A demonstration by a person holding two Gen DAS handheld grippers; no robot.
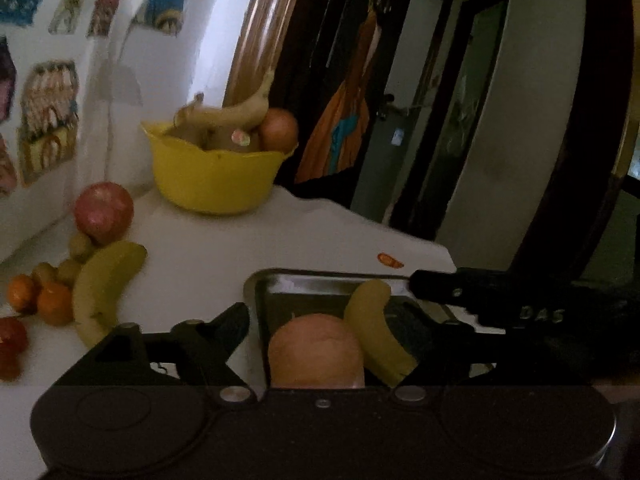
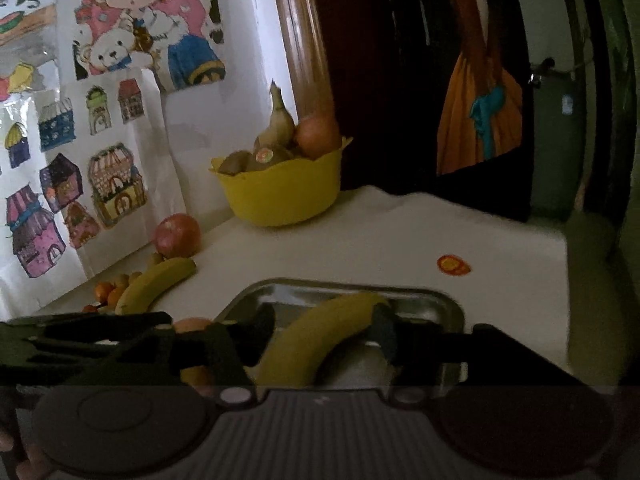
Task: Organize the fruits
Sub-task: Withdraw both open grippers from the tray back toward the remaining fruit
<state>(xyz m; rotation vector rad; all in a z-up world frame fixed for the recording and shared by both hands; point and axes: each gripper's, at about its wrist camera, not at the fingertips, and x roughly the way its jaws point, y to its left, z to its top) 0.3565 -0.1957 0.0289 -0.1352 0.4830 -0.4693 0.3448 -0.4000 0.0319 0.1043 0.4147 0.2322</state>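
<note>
Broadly, a white tabletop [image 2: 400,232] is seen running up to a wall covered with coloured drawings of houses [image 2: 80,184] and a cartoon figure [image 2: 148,20]. A dark doorway with an orange garment [image 2: 480,112] hanging in it is seen behind the table's far edge.

On the near part of the table a metal tray [image 2: 448,304] is set. Two fruits are seen in it: an orange-pink round fruit [image 1: 316,352] at its near left and a yellow banana [image 2: 320,340] lying aslant beside it, the two close together.

A yellow bowl [image 2: 284,192] is placed at the far side near the wall, filled with a banana, kiwis and a round orange fruit. To its left, loose on the table, a red apple [image 2: 178,236], a second banana [image 2: 156,284], some small green-brown fruits [image 1: 80,246] and small oranges [image 1: 54,302] are gathered in a cluster. A small orange sticker [image 2: 454,266] is stuck on the table beyond the tray.

The left gripper [image 1: 328,320] is held wide over the tray, with the round fruit between its fingers and no pad seen pressing on it. The right gripper [image 2: 324,328] is parted about the tray's banana; whether its pads touch the fruit cannot be told.
</note>
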